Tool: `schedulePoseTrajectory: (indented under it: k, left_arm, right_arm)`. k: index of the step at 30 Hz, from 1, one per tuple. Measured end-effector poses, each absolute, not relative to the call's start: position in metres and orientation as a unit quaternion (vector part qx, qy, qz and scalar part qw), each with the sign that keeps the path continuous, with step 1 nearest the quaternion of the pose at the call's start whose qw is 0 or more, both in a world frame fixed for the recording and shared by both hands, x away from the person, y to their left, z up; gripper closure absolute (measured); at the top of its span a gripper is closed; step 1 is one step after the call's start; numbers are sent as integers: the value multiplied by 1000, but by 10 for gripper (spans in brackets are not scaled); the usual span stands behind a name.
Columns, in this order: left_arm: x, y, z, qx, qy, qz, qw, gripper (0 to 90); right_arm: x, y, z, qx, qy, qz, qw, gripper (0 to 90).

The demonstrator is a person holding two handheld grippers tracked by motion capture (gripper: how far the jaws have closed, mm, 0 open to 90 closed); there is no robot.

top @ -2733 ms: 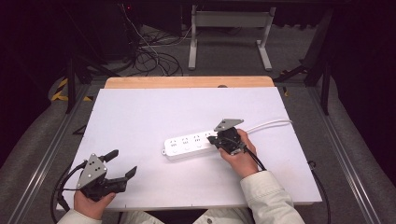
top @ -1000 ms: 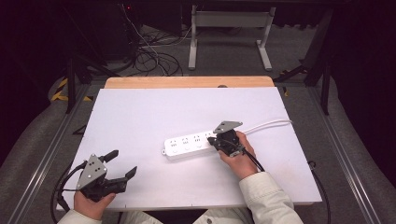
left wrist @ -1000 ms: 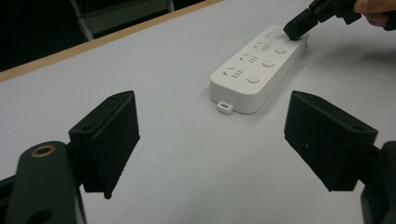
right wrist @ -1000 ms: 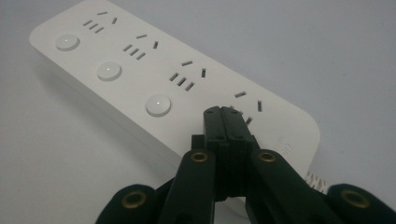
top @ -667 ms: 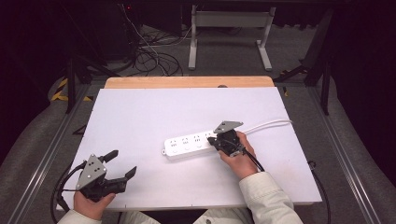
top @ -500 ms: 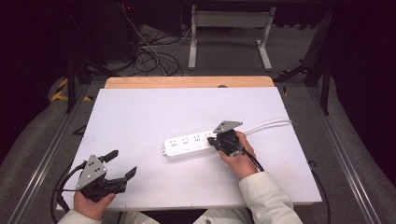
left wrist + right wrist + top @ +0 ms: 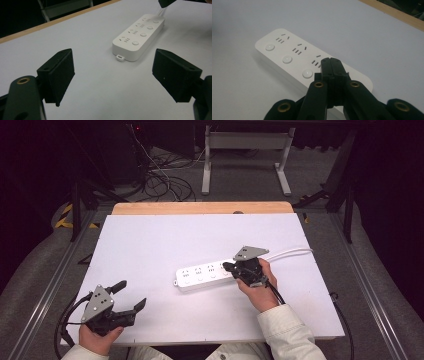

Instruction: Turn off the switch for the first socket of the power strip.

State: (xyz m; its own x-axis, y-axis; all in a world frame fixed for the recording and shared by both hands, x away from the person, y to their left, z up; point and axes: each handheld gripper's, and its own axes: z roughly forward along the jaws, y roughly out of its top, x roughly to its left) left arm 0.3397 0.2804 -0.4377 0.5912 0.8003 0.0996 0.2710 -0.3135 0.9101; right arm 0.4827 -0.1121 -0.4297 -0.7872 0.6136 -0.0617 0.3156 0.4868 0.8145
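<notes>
**Closed tool poised over power strip's cord end**

A white power strip [image 7: 207,274] lay flat near the middle of the white counter [image 7: 165,240], its long side running roughly across the person's front, its white cord [image 7: 290,253] trailing off from the end nearest the right hand. The right tool [image 7: 228,266], held in the person's right hand [image 7: 260,287], sat over that cord end of the strip, its jaws pressed together with nothing between them. In the right gripper view, the closed tips [image 7: 332,65] stood above the strip's [image 7: 287,55] top face, just past the third round button [image 7: 307,73] and its socket slots; whether the tips touched the plastic could not be told.

The left tool [image 7: 131,296] rested well apart from the strip, towards the near left corner of the counter, gripped by the left hand [image 7: 95,337], its jaws spread wide and holding nothing. In the left gripper view the strip [image 7: 138,37] lay beyond and between the two open pads [image 7: 61,75], its small hanging tab [image 7: 120,57] turned towards that tool, bare counter between them.
</notes>
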Motion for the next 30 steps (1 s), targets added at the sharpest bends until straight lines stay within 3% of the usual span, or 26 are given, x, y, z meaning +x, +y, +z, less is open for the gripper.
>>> schedulePoseTrajectory:
  k: [20, 22, 30]
  left_arm:
    - [341, 280, -438, 760, 354, 282, 467, 182]
    - [341, 280, -438, 760, 354, 282, 467, 182]
    - [340, 280, -438, 758, 354, 282, 469, 182]
  right_arm:
    - [475, -115, -418, 256, 843, 437, 180, 900]
    - [475, -115, -417, 249, 846, 435, 180, 799]
    - [473, -115, -413, 240, 846, 444, 175, 636]
